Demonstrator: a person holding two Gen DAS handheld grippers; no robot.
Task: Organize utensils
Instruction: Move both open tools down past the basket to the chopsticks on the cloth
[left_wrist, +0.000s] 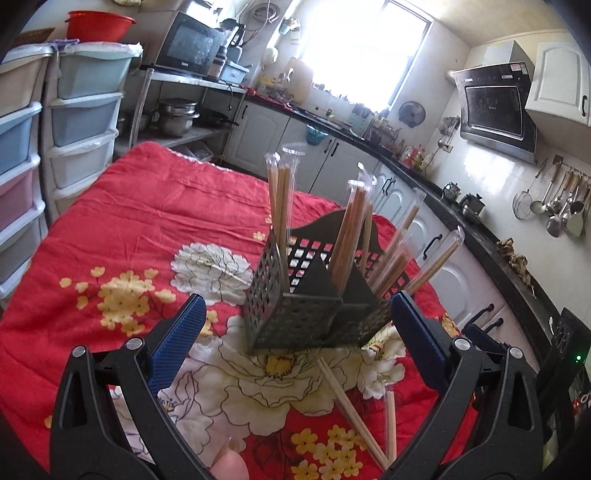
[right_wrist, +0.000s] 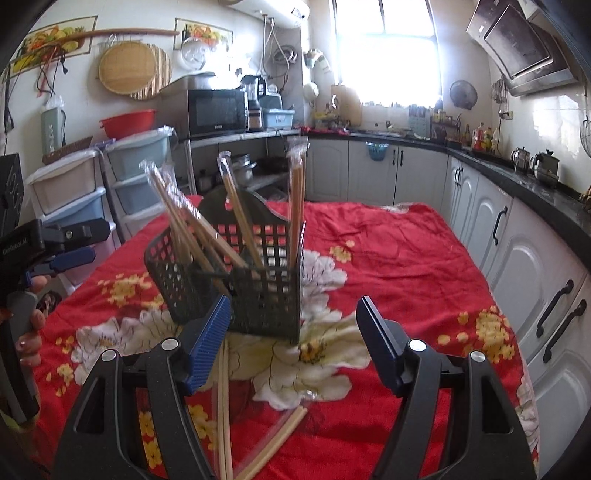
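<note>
A black perforated utensil holder stands on the red floral cloth; it also shows in the right wrist view. Several wrapped chopstick pairs stand in its compartments. Two wrapped pairs lie flat on the cloth in front of the holder; they also show in the right wrist view. My left gripper is open and empty, its fingers either side of the holder's front. My right gripper is open and empty, just in front of the holder, above the loose pairs.
Plastic drawer towers stand left of the table. Kitchen counter and white cabinets run along the right. The left gripper's body shows at the left edge of the right wrist view.
</note>
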